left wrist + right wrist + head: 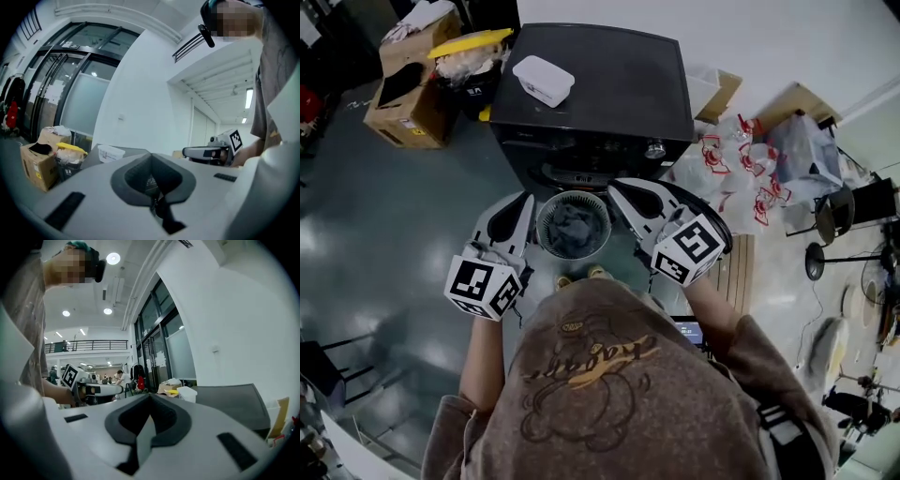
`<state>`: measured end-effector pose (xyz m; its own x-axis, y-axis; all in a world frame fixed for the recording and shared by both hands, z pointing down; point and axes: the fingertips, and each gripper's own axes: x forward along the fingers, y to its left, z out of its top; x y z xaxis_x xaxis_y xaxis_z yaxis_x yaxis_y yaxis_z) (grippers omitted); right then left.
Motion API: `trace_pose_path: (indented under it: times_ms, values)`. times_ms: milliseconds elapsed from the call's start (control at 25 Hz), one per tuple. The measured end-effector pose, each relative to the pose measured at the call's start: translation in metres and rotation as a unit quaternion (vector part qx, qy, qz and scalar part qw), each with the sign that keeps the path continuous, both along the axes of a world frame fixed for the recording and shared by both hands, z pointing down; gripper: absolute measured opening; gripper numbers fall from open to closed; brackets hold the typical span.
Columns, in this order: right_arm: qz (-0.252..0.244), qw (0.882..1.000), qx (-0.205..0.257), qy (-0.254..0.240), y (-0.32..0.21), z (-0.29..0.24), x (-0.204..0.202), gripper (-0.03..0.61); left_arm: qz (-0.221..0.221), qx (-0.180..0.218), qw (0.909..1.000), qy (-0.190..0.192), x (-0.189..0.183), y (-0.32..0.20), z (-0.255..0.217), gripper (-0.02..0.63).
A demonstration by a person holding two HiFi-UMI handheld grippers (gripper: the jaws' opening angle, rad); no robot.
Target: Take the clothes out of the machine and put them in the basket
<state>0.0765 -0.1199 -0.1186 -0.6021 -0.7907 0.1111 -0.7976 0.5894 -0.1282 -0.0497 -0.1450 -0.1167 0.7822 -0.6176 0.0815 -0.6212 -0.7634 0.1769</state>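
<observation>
The left gripper [528, 199] and the right gripper [614, 186] hang on either side of the round basket [546, 234]. Both point toward the black washing machine [600, 84]. Each has its fingers pressed together with nothing pinched between them, and the two gripper views show this as well. With both grippers empty and flanking the rim, I judge this to be a pause between trips.

The basket stands on the floor just in front of the machine's face, between it and the person's feet, which keeps the carry from drum to basket short. The grey clothes [574, 225] lie bunched inside the basket and fill most of its opening. A white plastic tub [543, 79] sits on the machine's lid, out of the way of the work.

The steep downward angle squashes the machine's front into a thin band. The drum opening cannot be seen into, so I cannot tell whether any garments remain inside. The basket's walls are mostly hidden behind the two grippers.

Both gripper views look level across the room, over the machine's lid. They show neither the basket nor the drum. The person's hooded top fills the bottom of the head view and hides the floor beneath it.
</observation>
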Motion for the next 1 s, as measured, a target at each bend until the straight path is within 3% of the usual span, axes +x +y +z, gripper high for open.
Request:
trace_pose_path:
  times_ms: [440, 1000]
  values:
    - [0.0, 1.0, -0.016, -0.02, -0.014, 0.046, 0.011, -0.002, -0.038, -0.014, 0.9992, -0.007, 0.001, -0.005, 0.045, 0.003]
    - [-0.003, 1.0, -0.024, -0.006, -0.036, 0.051, 0.016, -0.003, -0.064, -0.022, 0.9977, 0.005, 0.006, -0.022, 0.043, 0.003]
